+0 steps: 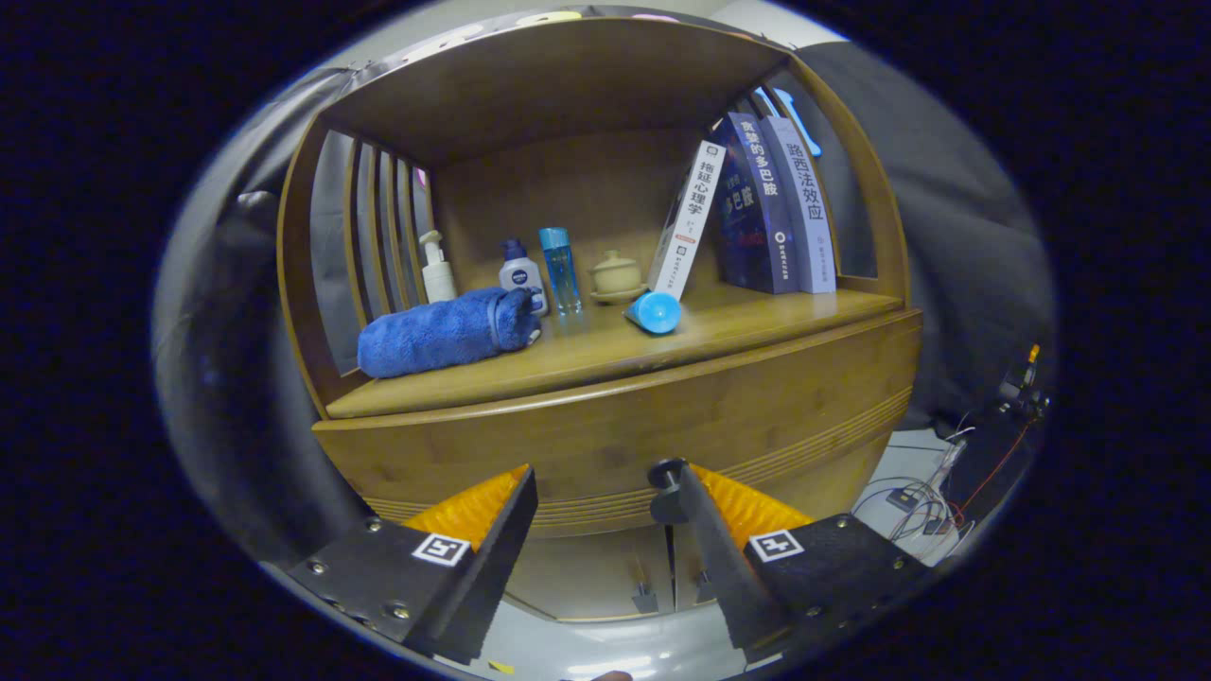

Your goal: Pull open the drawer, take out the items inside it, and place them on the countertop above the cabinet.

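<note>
The tool (605,492) is hanging wide open in front of a wooden cabinet, gripping nothing. Its fingers are standing well apart before the closed drawer (615,440), and the drawer's dark knob (668,484) is sitting just inside the right finger (705,530), seemingly touching it; contact cannot be confirmed. The left finger (506,525) is standing clear of the knob. Above the drawer, the worktop (757,326) is carrying a rolled blue towel (445,331), a pump bottle (437,270), a small white bottle (521,274), a clear blue bottle (560,270), a lidded cup (616,276), a blue cup lying on its side (654,311) and leaning books (757,203). Below the drawer, two cabinet doors (615,572) are standing shut.
</note>
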Available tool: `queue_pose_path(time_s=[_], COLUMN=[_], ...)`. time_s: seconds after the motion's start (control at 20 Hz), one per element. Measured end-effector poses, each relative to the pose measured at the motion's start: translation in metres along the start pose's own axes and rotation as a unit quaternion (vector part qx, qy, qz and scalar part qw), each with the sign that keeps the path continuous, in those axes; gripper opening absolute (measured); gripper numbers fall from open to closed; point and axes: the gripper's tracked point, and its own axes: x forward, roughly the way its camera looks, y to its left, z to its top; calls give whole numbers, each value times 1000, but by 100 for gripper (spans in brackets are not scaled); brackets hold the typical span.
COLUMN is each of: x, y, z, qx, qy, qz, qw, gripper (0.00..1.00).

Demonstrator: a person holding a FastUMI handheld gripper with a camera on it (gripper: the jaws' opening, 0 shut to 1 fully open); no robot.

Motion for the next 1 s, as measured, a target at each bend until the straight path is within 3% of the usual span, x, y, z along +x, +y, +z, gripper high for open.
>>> queue_pose_path(time_s=[0.2,0.65,1.0], x=[4,2,-14], y=[-8,-6,-6], z=[3,1,34], qx=[8,10,-8], qy=[-5,6,-20], qz=[-14,1,-2], qw=[1000,1000,1000], gripper=[91,91,96])
